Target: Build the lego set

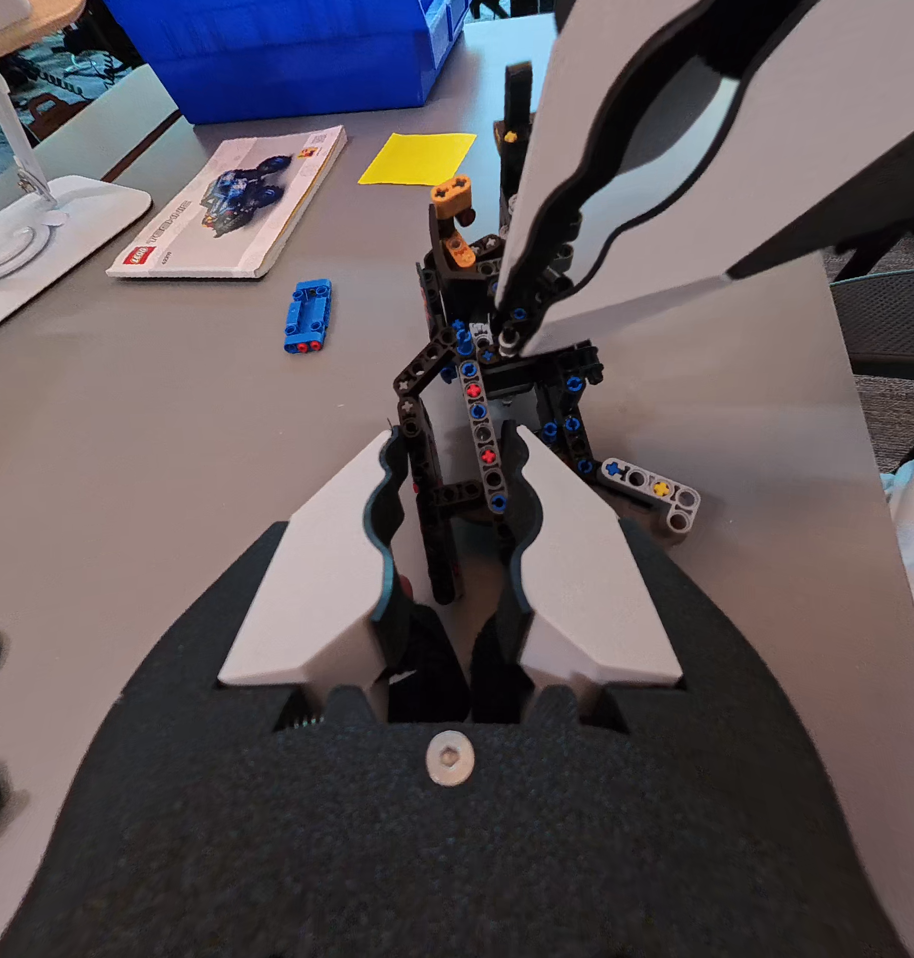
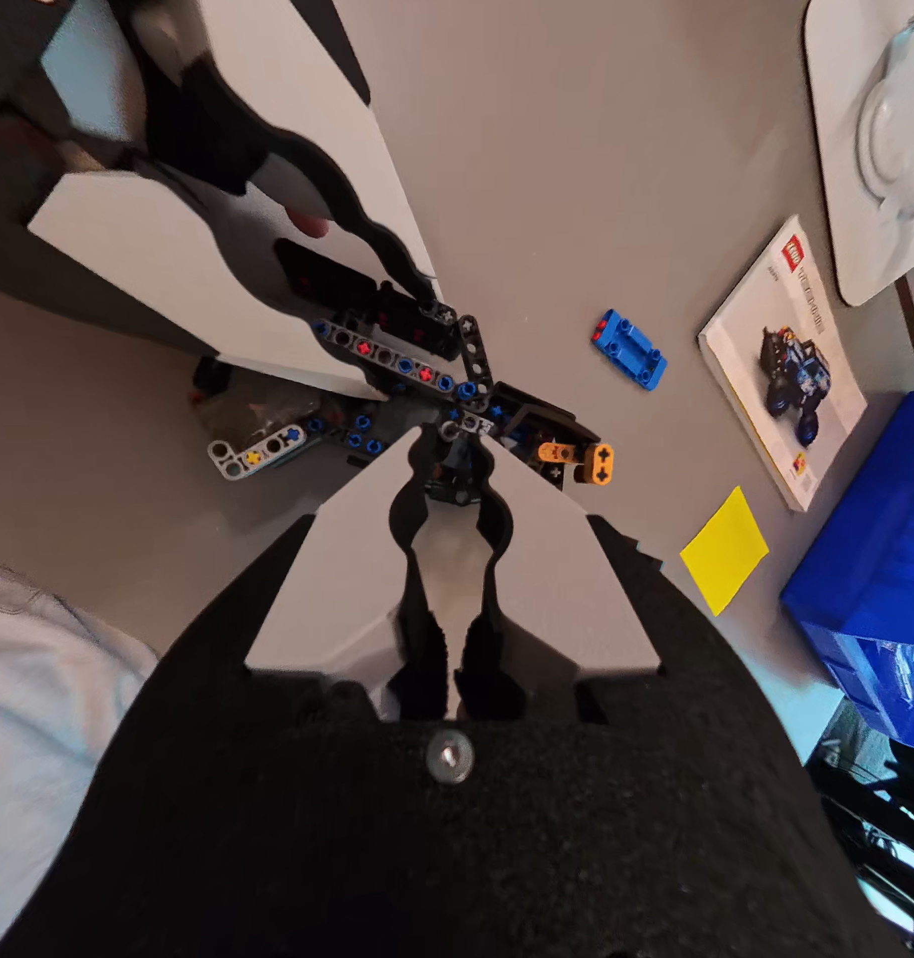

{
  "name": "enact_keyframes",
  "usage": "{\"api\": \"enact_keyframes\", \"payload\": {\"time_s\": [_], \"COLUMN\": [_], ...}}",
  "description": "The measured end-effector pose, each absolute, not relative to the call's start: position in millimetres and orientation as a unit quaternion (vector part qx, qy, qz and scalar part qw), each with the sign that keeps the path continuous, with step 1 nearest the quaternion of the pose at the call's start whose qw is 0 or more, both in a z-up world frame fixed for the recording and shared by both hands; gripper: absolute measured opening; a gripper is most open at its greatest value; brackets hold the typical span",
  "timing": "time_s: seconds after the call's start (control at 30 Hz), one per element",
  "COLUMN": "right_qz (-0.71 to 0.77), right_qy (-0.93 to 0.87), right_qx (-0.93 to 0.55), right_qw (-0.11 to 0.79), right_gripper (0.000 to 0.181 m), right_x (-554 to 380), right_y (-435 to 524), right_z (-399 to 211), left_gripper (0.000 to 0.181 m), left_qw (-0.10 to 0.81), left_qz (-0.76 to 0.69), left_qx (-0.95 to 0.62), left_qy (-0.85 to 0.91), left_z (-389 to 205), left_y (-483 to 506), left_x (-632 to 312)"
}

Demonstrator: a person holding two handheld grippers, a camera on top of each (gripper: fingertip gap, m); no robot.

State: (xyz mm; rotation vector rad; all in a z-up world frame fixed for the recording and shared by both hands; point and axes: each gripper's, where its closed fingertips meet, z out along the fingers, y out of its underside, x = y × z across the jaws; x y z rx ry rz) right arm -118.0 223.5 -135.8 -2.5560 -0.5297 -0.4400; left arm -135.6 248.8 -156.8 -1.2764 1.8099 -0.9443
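The left gripper (image 1: 457, 440) is clamped on the near end of a toy frame (image 1: 478, 414) standing on the desk (image 1: 185, 414). The right gripper (image 2: 449, 435) pinches a small grey pin (image 2: 448, 429) at its far end; a blue brick (image 1: 308, 316) lies left.

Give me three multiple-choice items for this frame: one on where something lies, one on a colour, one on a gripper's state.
1. Where does the loose blue brick lie?
A. inside the blue bin
B. on the table between the booklet and the brick assembly
C. on the yellow note

2. What colour is the square paper note beyond the assembly?
A. yellow
B. green
C. pink

3. How is the left gripper?
A. wide open over bare table
B. out of view
C. shut on the brick assembly

Answers: 1 B, it rests on the grey table right of the booklet; 2 A, plainly yellow; 3 C, its fingers clasp the beams.
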Motion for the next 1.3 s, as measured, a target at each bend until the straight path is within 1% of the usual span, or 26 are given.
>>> {"api": "enact_keyframes", "payload": {"time_s": [0.1, 0.23, 0.5, 0.8, 0.83, 0.9, 0.97, 1.07, 1.17, 1.3], "right_qz": [-0.168, -0.153, -0.034, -0.089, -0.101, -0.125, -0.118, -0.095, -0.038, 0.091], "right_qy": [-0.199, -0.198, -0.138, -0.168, -0.172, -0.17, -0.164, -0.156, -0.123, -0.07], "right_qx": [-0.941, -0.951, -0.956, -0.933, -0.926, -0.908, -0.903, -0.892, -0.866, -0.809], "right_qw": [0.215, 0.182, 0.256, 0.305, 0.321, 0.361, 0.38, 0.413, 0.483, 0.576], "right_gripper": [0.007, 0.006, 0.006, 0.005, 0.001, 0.002, 0.004, 0.007, 0.011, 0.012], "right_x": [-117.1, -115.6, -119.2, -118.9, -119.0, -116.7, -117.1, -115.2, -112.1, -117.8], "right_y": [224.0, 221.8, 228.5, 229.2, 231.1, 234.3, 231.9, 226.5, 220.0, 198.9], "right_z": [-143.2, -145.4, -139.3, -133.6, -128.2, -106.4, -90.9, -83.3, -80.2, -78.9], "left_gripper": [0.036, 0.037, 0.036, 0.035, 0.035, 0.035, 0.035, 0.035, 0.036, 0.037], "left_qw": [0.36, 0.362, 0.363, 0.366, 0.365, 0.364, 0.363, 0.358, 0.355, 0.338], "left_qz": [-0.365, -0.363, -0.358, -0.356, -0.356, -0.357, -0.358, -0.363, -0.367, -0.381], "left_qx": [-0.487, -0.482, -0.492, -0.489, -0.489, -0.49, -0.49, -0.488, -0.486, -0.492], "left_qy": [0.707, 0.711, 0.706, 0.707, 0.707, 0.707, 0.707, 0.708, 0.71, 0.707], "left_z": [-156.8, -157.1, -158.0, -158.0, -158.1, -158.1, -158.0, -157.8, -157.5, -157.3], "left_y": [246.0, 244.1, 247.7, 247.1, 247.2, 247.2, 246.8, 246.0, 245.6, 246.7], "left_x": [-135.9, -136.3, -135.1, -134.8, -134.8, -134.7, -134.9, -135.6, -136.8, -137.9]}}
